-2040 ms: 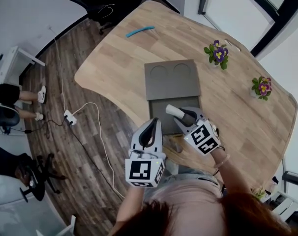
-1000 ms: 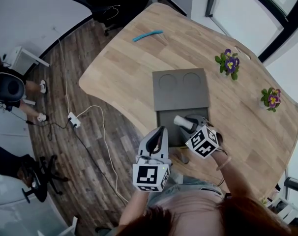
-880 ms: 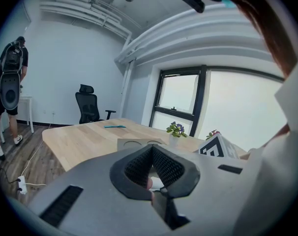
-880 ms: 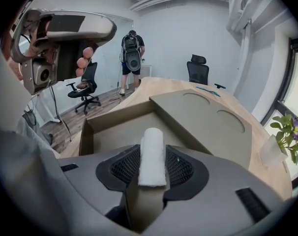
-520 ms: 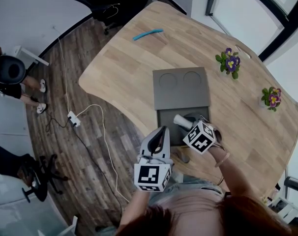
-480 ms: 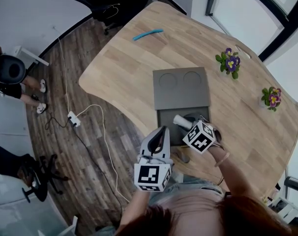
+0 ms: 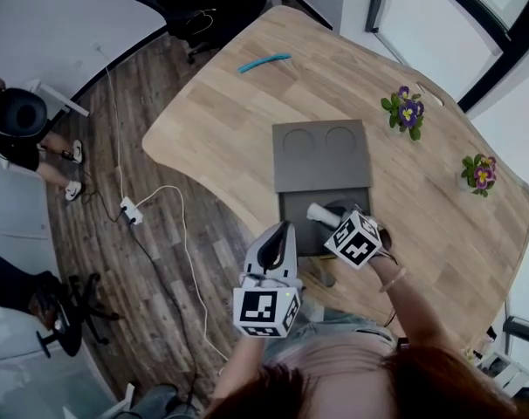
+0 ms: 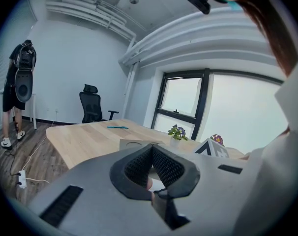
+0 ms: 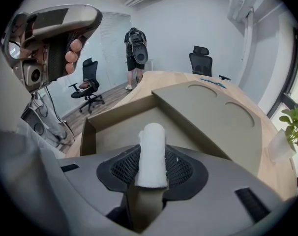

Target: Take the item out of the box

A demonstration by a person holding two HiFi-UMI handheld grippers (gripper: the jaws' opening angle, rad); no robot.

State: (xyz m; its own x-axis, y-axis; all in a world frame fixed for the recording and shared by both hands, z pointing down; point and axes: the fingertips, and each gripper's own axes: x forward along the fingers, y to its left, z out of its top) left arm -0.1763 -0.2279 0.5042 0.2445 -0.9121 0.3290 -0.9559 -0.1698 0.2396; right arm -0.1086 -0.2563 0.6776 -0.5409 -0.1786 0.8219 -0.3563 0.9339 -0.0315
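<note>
Presently right hand-held gripper (image 9: 151, 171) is gripping the white roll (image 9: 152, 139) over the box (image 9: 114, 111), jaws just tightening; left hand-held gripper (image 8: 152, 151) closed, empty. Lifting straight up seems safest.

No word, number, brand or sign can be read in any view. The only printed marks are black-and-white square patterns on 2 cubes: one cube (image 7: 266, 311) on the left gripper (image 7: 286, 228), the other cube (image 7: 359, 240) on the right gripper (image 7: 331, 214). These are blocky code patterns, not letters or digits. The white roll (image 9: 152, 154) and the box (image 9: 97, 119) carry no print that shows.
</note>
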